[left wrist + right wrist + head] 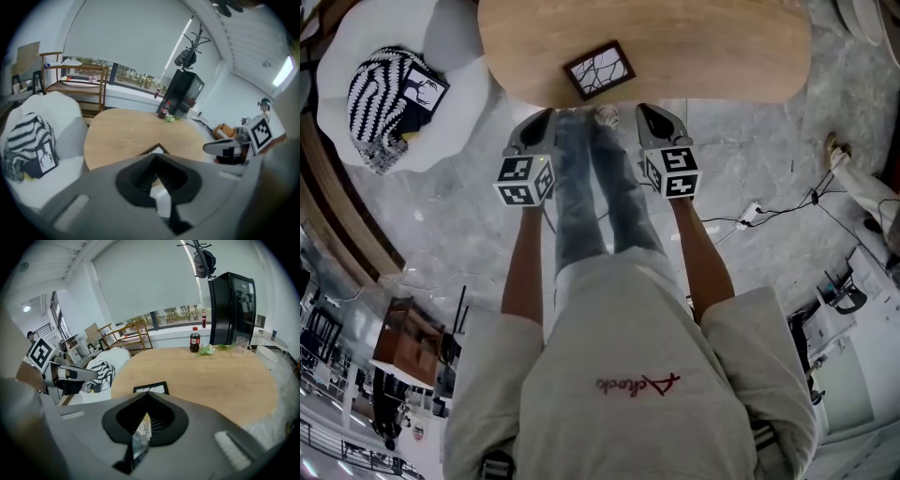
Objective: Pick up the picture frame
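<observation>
The picture frame, black-edged with a white branch print, lies flat near the front edge of the round wooden table. My left gripper and right gripper hover side by side just short of that edge, both shut and empty, tips pointing at the table. In the left gripper view only a corner of the frame peeks over the shut left gripper. Beyond the shut right gripper, the right gripper view shows the frame whole.
A white armchair at the left holds a striped cushion and a small picture. A cola bottle, greens and a glass stand at the table's far side, a black fridge behind. A power strip lies on the marble floor.
</observation>
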The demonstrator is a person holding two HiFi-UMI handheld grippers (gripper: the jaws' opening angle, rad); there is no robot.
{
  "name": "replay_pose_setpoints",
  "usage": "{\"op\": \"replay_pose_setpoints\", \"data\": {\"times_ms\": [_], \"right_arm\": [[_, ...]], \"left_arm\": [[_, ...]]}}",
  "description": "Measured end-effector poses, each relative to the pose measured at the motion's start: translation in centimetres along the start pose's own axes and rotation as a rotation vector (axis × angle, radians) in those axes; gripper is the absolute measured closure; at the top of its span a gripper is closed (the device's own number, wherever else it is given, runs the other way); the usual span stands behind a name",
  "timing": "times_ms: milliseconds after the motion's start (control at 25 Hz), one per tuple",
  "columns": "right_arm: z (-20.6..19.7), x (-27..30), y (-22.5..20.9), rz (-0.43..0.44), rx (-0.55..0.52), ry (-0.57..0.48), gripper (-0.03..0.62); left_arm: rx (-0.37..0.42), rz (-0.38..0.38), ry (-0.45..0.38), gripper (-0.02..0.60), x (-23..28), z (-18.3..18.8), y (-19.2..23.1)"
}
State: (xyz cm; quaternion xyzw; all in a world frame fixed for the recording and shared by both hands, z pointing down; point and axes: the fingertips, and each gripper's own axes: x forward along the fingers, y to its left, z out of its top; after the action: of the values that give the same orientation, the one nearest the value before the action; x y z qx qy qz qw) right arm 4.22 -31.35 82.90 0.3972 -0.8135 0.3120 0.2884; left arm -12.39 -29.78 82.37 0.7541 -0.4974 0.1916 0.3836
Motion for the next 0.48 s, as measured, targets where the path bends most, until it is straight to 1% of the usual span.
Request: {"op": "replay_pose_setpoints", "data": {"times_ms": [200, 480], "right_arm": [[-0.6, 1.5, -0.3, 0.002, 0.003, 0.013, 0.588], [-1.0, 4.5, -1.0, 0.016, -0.008, 0.032, 0.588]], "left_arm": [[-0.01, -0.013, 0.022, 0.581, 1.6, -1.1, 0.4], [-0.033, -0.019, 0.039, 0.581, 5.1, -1.7, 1.5]]}}
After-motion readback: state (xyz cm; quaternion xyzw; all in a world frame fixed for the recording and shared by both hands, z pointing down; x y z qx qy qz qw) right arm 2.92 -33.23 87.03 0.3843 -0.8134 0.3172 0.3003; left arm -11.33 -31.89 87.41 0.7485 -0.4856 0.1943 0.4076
